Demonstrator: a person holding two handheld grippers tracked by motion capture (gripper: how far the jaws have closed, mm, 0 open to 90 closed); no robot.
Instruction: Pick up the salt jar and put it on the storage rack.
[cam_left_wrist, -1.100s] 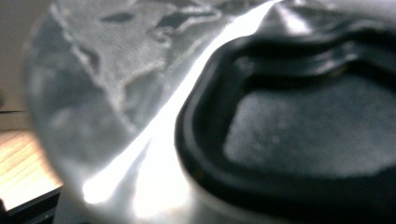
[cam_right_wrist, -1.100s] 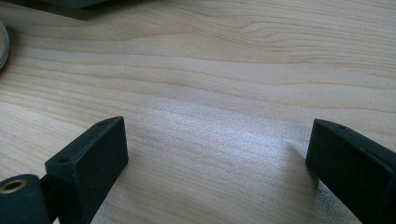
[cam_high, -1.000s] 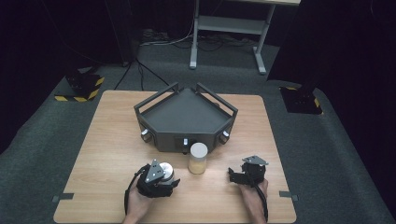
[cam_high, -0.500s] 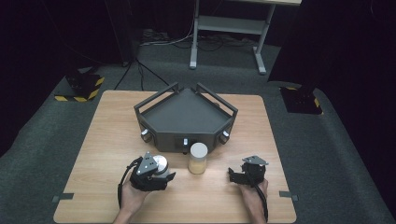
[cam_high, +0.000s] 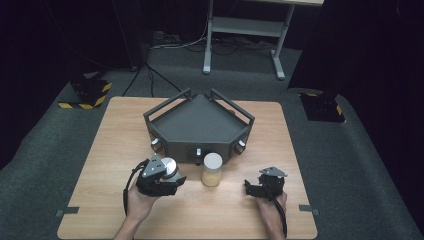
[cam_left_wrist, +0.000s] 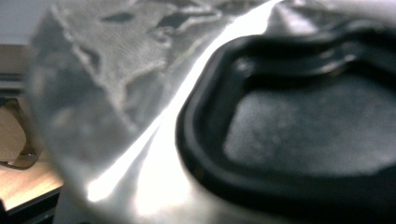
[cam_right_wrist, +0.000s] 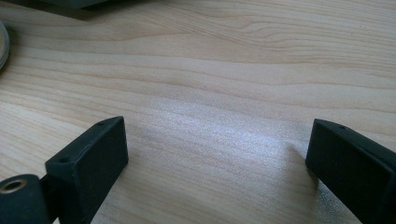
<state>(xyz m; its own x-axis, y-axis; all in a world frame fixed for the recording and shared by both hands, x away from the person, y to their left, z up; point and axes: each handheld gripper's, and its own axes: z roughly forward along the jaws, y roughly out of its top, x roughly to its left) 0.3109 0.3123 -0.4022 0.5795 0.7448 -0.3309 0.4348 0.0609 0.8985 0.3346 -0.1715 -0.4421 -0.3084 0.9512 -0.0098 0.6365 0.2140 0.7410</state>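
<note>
The pale wooden surface (cam_high: 100, 150) stands on grey carpet in a dark room. Since a second ago the left tongs (cam_high: 172, 176) have risen a little with the silvery lid (cam_high: 168, 166) and drawn away from the jar (cam_high: 211, 170). The lid is shiny metal with a black inner ring, pinched in the left tongs near the surface's front edge. The right tongs (cam_high: 252, 188) rest spread, empty, near the front right corner.
</note>
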